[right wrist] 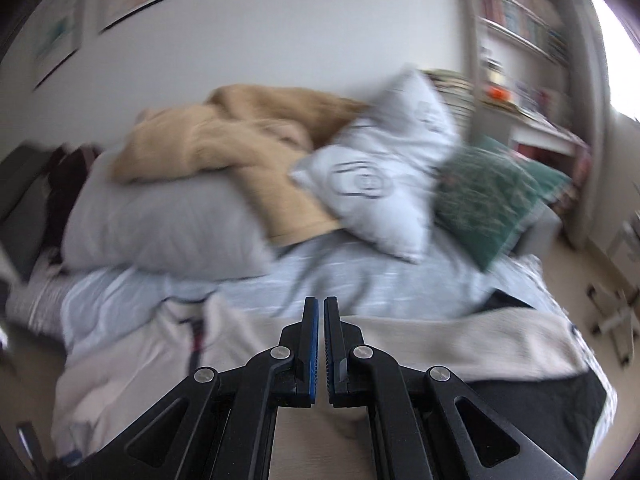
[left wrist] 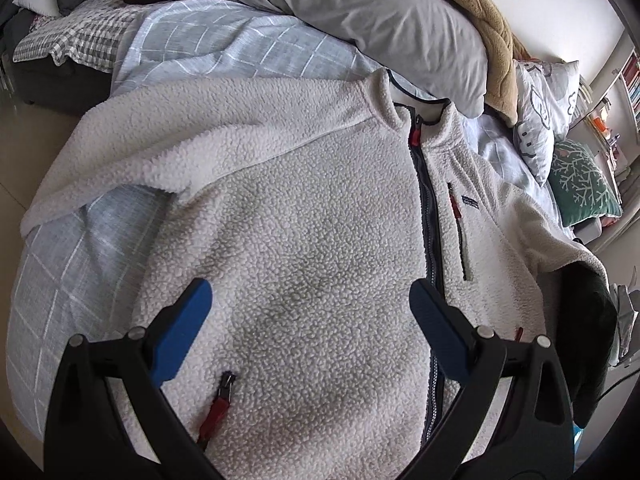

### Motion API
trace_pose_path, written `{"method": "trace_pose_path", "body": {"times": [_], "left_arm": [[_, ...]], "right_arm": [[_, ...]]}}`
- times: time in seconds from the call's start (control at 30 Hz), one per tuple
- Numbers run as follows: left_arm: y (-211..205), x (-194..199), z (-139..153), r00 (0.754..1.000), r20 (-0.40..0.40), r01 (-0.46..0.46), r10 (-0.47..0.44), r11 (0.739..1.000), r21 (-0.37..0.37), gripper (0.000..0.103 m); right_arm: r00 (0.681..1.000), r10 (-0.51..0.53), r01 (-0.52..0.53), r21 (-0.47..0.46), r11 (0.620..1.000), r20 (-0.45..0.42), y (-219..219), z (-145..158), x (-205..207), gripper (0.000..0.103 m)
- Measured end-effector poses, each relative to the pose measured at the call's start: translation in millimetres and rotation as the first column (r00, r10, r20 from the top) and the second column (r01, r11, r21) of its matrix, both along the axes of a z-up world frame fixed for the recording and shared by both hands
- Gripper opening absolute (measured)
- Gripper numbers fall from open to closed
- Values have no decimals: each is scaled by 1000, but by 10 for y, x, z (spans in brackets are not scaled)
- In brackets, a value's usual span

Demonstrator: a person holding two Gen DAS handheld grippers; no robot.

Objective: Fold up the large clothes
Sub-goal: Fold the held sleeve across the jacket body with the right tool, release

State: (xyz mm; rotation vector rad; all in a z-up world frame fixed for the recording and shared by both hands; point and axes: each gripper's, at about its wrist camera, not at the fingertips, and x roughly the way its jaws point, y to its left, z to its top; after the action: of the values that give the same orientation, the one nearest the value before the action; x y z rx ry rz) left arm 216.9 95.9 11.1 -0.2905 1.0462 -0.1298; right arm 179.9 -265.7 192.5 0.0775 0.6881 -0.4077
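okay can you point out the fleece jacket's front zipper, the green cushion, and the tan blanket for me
front zipper [left wrist: 430, 216]: left wrist view, on the dark zipper tape at chest height of the fleece jacket.
green cushion [left wrist: 580, 184]: left wrist view, on its patterned face.
tan blanket [right wrist: 224, 140]: right wrist view, on the bunched top folds.

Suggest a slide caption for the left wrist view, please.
Open left gripper hovers over a zipped white fleece jacket spread on the bed.

Right gripper [right wrist: 321, 308], apparently empty, above blurred fleece jacket [right wrist: 132, 364].
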Motion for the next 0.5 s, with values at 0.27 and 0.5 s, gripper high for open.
{"method": "trace_pose_path", "body": {"times": [0.27,0.5], "left_arm": [[38,-12,16,1000,-2,-1,1,1000,-10,99],[96,-26,48,1000,-6,-4,4,999,-38,99]], "right_arm": [[958,234,-240,-18,971,-166,1250,-933,491,3],[962,146,-130,82,988,-231,900,-1150,468,54]]}}
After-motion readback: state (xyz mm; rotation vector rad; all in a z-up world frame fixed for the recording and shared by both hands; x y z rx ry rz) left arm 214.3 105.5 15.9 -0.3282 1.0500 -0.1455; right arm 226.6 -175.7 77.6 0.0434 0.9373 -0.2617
